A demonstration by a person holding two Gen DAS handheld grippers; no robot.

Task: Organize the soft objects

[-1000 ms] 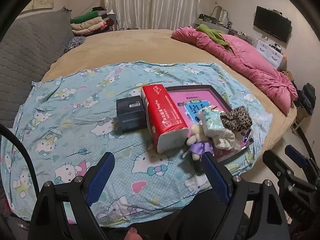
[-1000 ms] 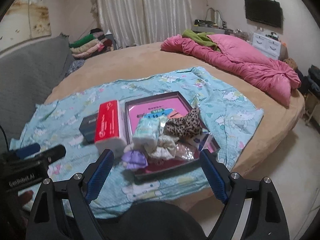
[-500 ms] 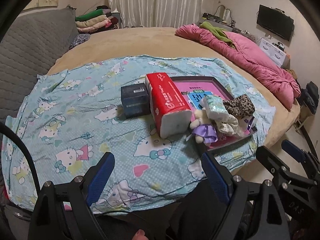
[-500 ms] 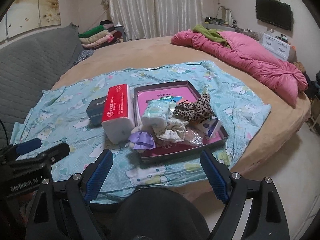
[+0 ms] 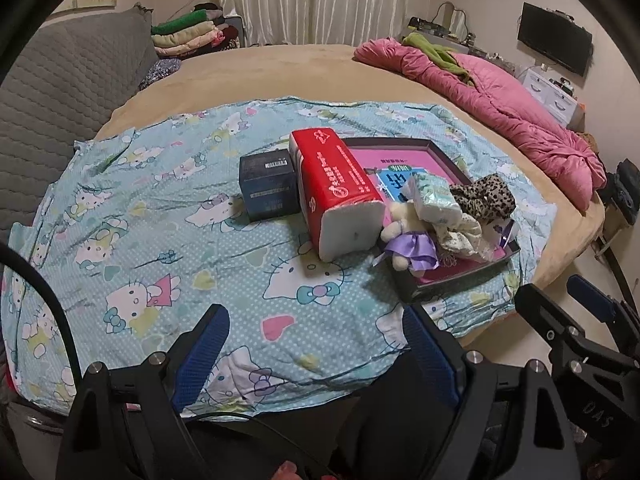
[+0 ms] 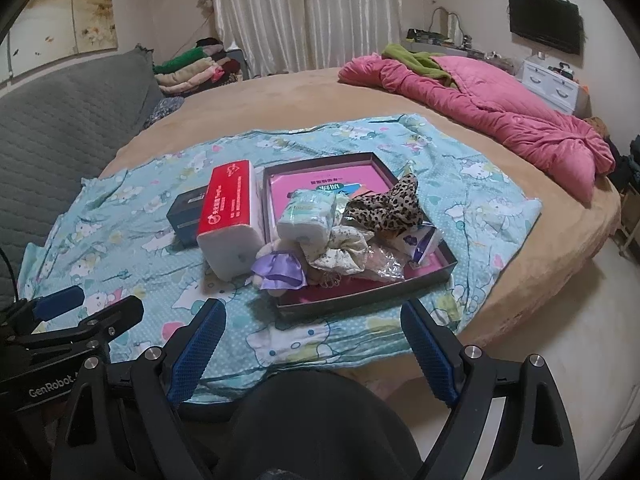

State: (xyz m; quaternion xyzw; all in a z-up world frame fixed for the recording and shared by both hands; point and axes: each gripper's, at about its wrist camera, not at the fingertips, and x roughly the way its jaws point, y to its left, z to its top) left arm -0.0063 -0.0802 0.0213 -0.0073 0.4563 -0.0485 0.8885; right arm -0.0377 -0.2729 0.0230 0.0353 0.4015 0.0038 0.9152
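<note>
A dark shallow tray [image 6: 372,300] [image 5: 444,286] with a pink bottom lies on the blue cartoon-cat sheet [image 5: 152,220] [image 6: 480,200]. Heaped in it are a small tissue pack [image 6: 306,216] [image 5: 434,198], a leopard-print cloth [image 6: 390,208] [image 5: 486,198], a cream scrunchie [image 6: 340,250] [image 5: 460,234] and a little plush doll in a purple dress [image 6: 280,272] [image 5: 408,246]. Left of the tray stand a red tissue pack [image 5: 340,192] [image 6: 230,216] and a dark box [image 5: 268,188] [image 6: 186,212]. My left gripper [image 5: 316,344] and right gripper [image 6: 312,340] both hang open and empty over the sheet's near edge, short of the objects.
A crumpled pink quilt [image 6: 492,108] with a green cloth lies at the back right of the round tan bed [image 5: 260,68]. Behind-left are a grey padded headboard [image 5: 60,92] and folded clothes [image 6: 192,70]. White drawers and a wall TV [image 6: 544,26] stand at the right; floor lies past the bed's edge.
Both grippers have sunk a little toward the bed, so the sheet and objects sit slightly higher and nearer in both views. Both sets of jaws stay open.
</note>
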